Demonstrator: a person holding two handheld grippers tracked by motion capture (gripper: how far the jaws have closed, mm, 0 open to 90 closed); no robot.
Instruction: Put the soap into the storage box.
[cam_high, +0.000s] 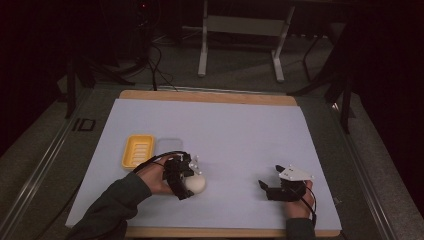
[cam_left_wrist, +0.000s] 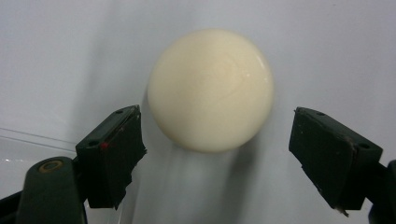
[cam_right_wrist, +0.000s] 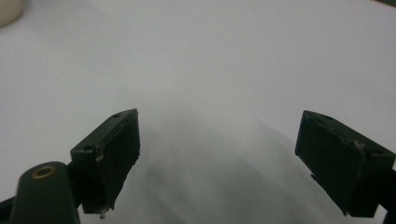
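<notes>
Cream ball (cam_left_wrist: 211, 90) sits between spread left gripper (cam_left_wrist: 217, 154) fingers, untouched

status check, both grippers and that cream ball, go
Left gripper open, fingers either side of the cream ball, not touching. Right gripper open over bare white sheet. Yellow tray off to the side, nothing blocking.

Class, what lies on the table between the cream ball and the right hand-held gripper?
Nothing: in the high view, bare white sheet separates the cream ball from the right hand-held gripper.
</notes>
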